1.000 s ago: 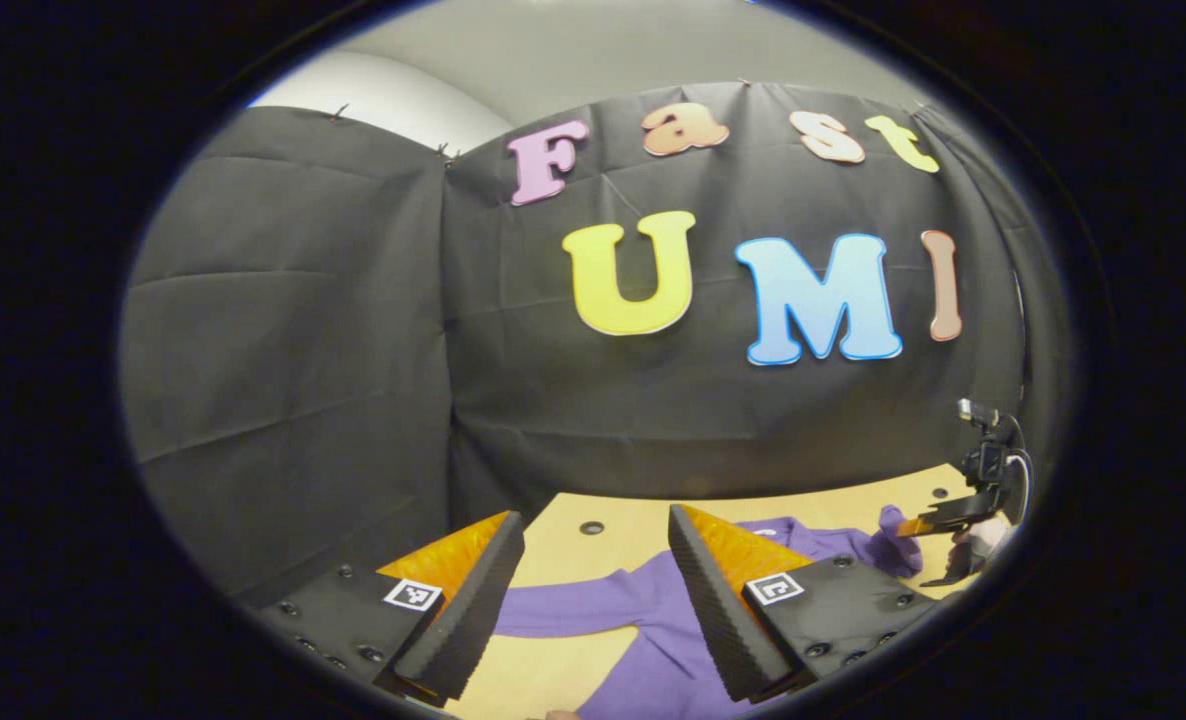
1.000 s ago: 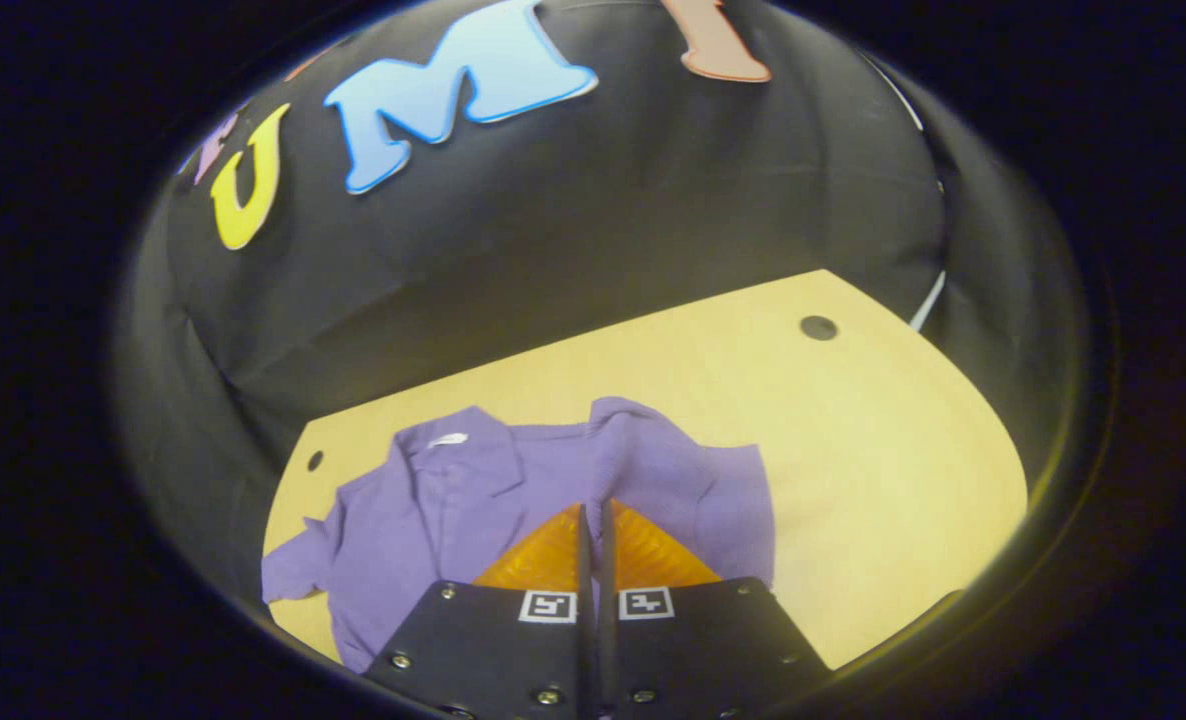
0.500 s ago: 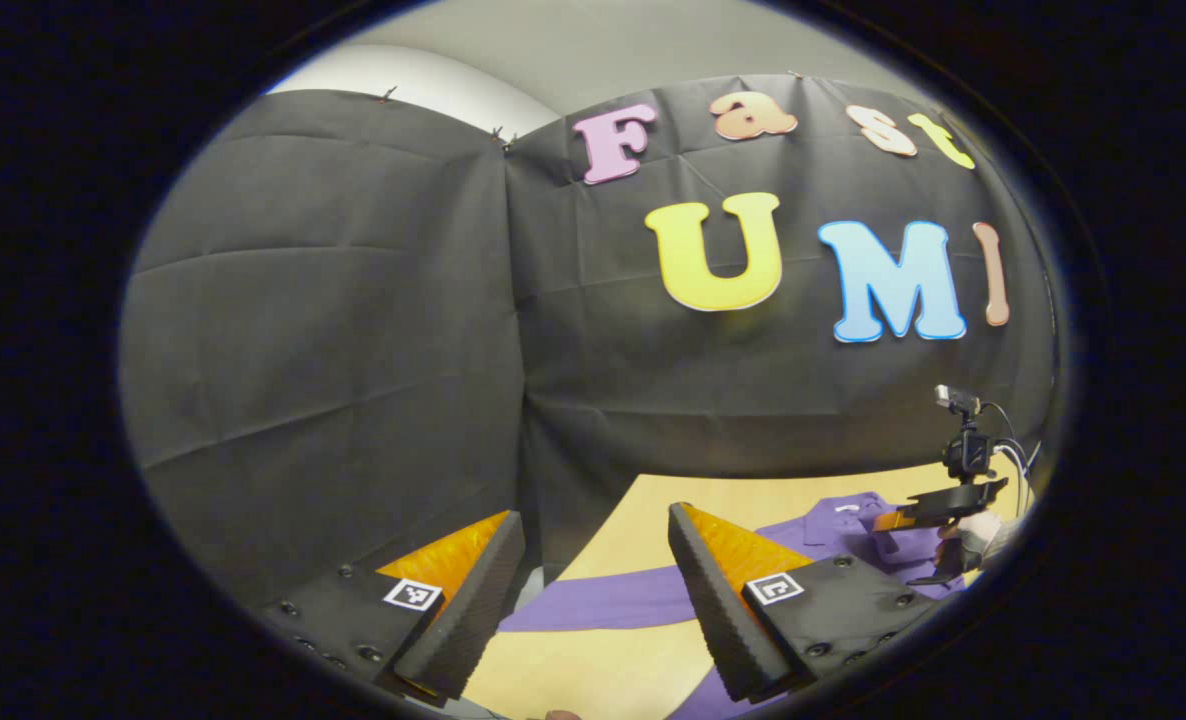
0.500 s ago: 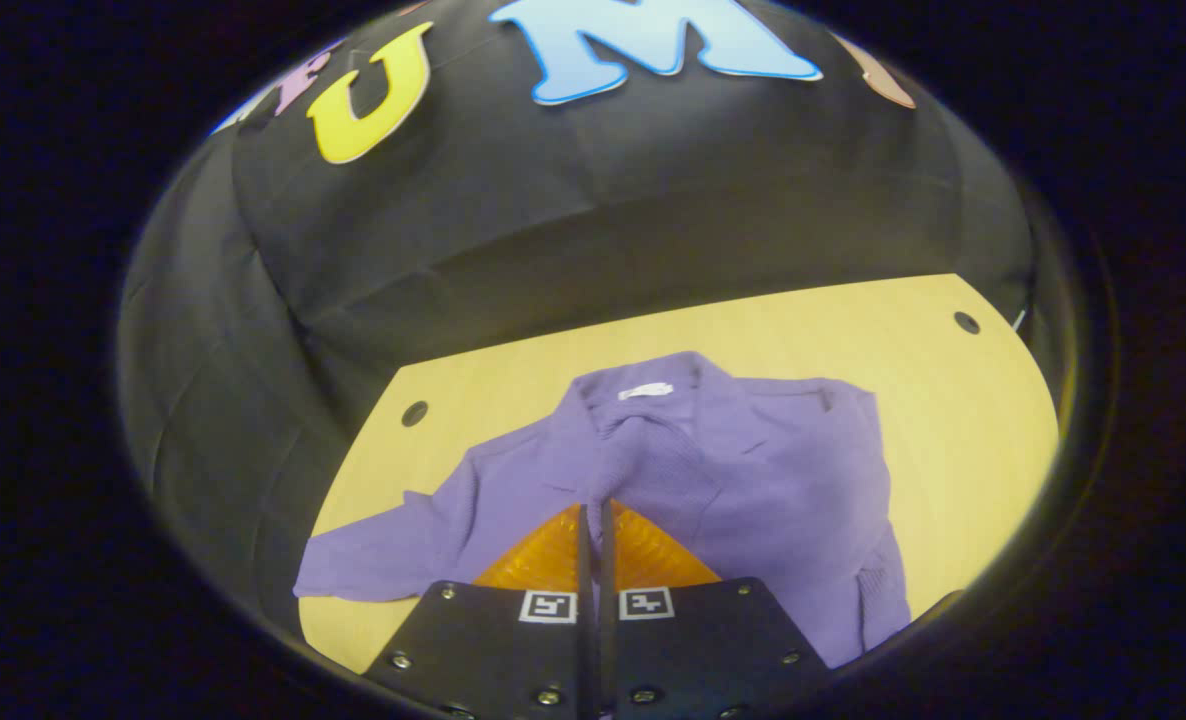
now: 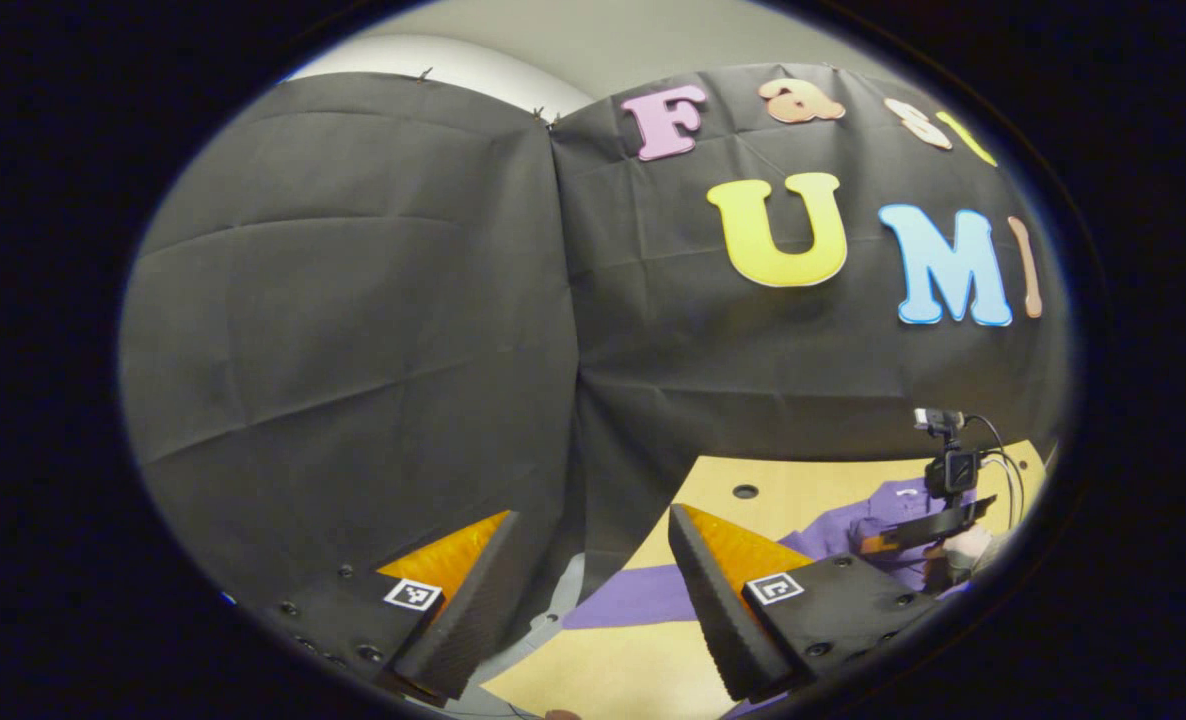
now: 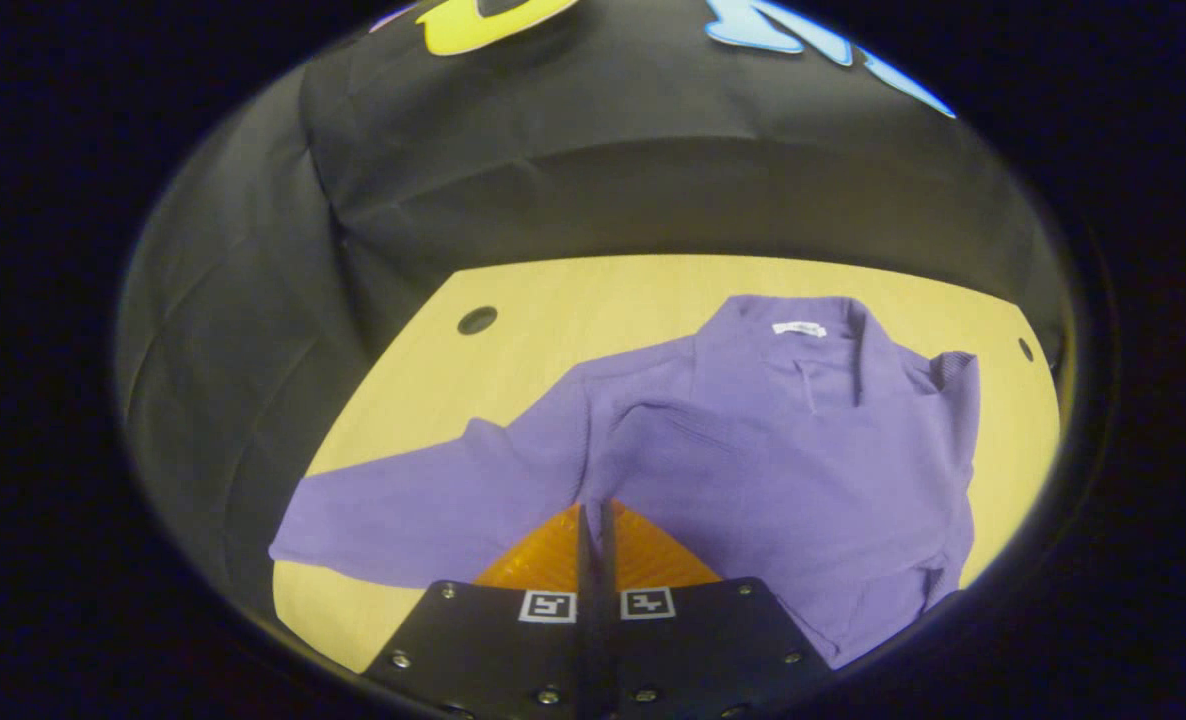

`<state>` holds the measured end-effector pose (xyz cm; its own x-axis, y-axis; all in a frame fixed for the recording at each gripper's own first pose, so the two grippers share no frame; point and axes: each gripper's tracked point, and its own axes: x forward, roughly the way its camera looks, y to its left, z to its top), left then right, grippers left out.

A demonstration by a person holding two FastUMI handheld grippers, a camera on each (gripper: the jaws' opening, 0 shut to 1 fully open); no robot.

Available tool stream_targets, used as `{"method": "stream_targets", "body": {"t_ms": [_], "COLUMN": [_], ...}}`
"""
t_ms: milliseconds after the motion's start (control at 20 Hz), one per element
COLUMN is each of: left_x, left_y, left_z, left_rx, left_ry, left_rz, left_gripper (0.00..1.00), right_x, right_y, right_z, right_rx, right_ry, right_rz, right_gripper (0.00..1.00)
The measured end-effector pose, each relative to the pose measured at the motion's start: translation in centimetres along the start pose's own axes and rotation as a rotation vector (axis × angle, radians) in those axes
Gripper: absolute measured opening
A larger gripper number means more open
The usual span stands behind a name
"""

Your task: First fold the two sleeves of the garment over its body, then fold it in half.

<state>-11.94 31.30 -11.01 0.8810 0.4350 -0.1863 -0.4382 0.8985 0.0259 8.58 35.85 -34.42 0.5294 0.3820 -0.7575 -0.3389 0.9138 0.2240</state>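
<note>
Right gripper view: purple garment (image 6: 753,440) lies on the light wood table (image 6: 553,310), filling the centre and right of the frame, collar with a white label toward the upper right. One sleeve (image 6: 423,505) stretches out flat to the lower left, its cuff near the table's left edge. The other sleeve (image 6: 653,440) is folded across the body, and a ridge of that fabric runs down to the tips of the right gripper (image 6: 594,510) at bottom centre; its two fingers are pressed together on the cloth, orange finger backs showing. Left gripper view: left gripper (image 5: 593,580) sits at the bottom centre, fingers wide apart, nothing between them, pointing at the black booth wall and the table edge. Beyond its right finger, the outstretched purple sleeve lies on the table at lower right. Farther off at the right edge of the frame, the right gripper is seen over the garment with a hand (image 5: 965,548) holding it.
</note>
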Motion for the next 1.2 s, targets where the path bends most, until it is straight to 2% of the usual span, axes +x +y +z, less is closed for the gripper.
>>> {"method": "stream_targets", "body": {"t_ms": [150, 200, 250, 350, 400, 450, 500, 800, 850, 900, 1150, 1200], "left_x": [1.2, 2.1, 3.2, 4.5, 5.3, 5.9, 6.6, 10.8, 11.6, 12.5, 16.3, 16.7], "left_y": [0.5, 0.4, 0.1, -0.6, -0.8, -1.0, -1.2, -2.9, -3.3, -3.8, -5.6, -5.9], "left_z": [-1.1, -1.7, -2.5, -3.8, -4.8, -5.4, -6.4, -12.3, -13.6, -15.0, -21.1, -22.5], "left_rx": [-0.01, -0.017, -0.026, -0.031, -0.035, -0.037, -0.04, -0.017, -0.016, -0.015, -0.013, -0.016], "left_ry": [0.018, 0.026, 0.038, 0.058, 0.072, 0.081, 0.093, 0.179, 0.196, 0.22, 0.336, 0.37], "left_rz": [0.003, 0.002, -0.004, -0.015, -0.019, -0.021, -0.025, -0.07, -0.08, -0.092, -0.115, -0.118], "left_gripper": [0.95, 0.95, 0.95, 0.95, 0.94, 0.95, 0.96, 0.95, 0.96, 0.96, 0.96, 0.96], "right_x": [0.6, 1.1, 0.8, 0.5, 0.3, -0.1, -0.6, -3.3, -3.9, -4.8, -7.9, -8.6], "right_y": [0.3, 0.6, 0.8, 0.5, 0.6, 0.4, 0.3, -0.8, -1.1, -1.6, -4.3, -5.0], "right_z": [-1.1, -1.7, -1.8, -1.3, -1.1, -0.9, -0.6, 1.4, 1.7, 2.1, 2.5, 2.5], "right_rx": [-0.034, -0.042, -0.047, -0.055, -0.051, -0.051, -0.052, -0.04, -0.036, -0.03, -0.007, -0.002], "right_ry": [0.028, 0.045, 0.052, 0.033, 0.031, 0.024, 0.013, -0.043, -0.05, -0.062, -0.095, -0.097], "right_rz": [-0.009, -0.002, 0.01, 0.003, 0.008, 0.007, 0.005, 0.004, 0.001, -0.002, -0.044, -0.055], "right_gripper": [0.02, 0.09, 0.19, 0.49, 0.54, 0.65, 0.7, 0.7, 0.65, 0.7, 0.7, 0.65]}}
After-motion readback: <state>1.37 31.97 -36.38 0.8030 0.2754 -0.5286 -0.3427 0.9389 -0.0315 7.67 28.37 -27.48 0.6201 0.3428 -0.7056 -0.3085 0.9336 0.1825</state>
